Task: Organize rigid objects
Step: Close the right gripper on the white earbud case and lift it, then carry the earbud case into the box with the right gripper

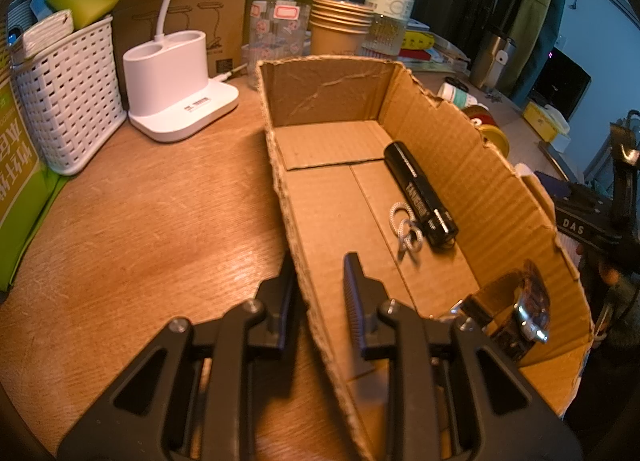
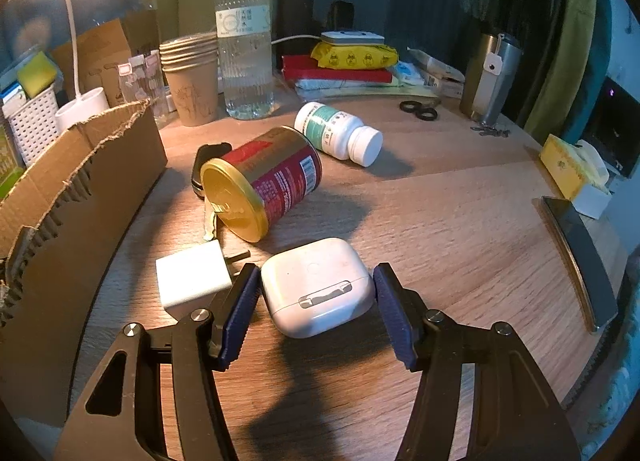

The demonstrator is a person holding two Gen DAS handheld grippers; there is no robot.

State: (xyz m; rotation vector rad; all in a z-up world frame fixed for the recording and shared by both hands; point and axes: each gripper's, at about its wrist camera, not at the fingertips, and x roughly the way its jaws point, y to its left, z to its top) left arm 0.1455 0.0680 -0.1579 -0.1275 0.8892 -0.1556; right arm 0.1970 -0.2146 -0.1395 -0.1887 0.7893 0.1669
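Observation:
My left gripper (image 1: pixel 320 261) is shut on the near left wall of an open cardboard box (image 1: pixel 332 89), one finger outside and one inside. Inside the box lie a black flashlight (image 1: pixel 420 197) with a white lanyard and a wristwatch (image 1: pixel 528 313) in the near right corner. My right gripper (image 2: pixel 316 269) is closed on a white earbud case (image 2: pixel 316 289), its blue pads against both sides, low over the table. A white charger plug (image 2: pixel 192 281), a red can (image 2: pixel 264 177) on its side, a white pill bottle (image 2: pixel 336 133) and a black key fob (image 2: pixel 204 165) lie beyond it. The box's side (image 2: pixel 80 165) stands to the left.
A white lamp base (image 1: pixel 176 85) and a white basket (image 1: pixel 68 97) stand left of the box. Stacked paper cups (image 2: pixel 192 77), a water bottle (image 2: pixel 244 45), a steel flask (image 2: pixel 492 77), a yellow tissue box (image 2: pixel 568 169) and a phone (image 2: pixel 576 257) ring the wooden table.

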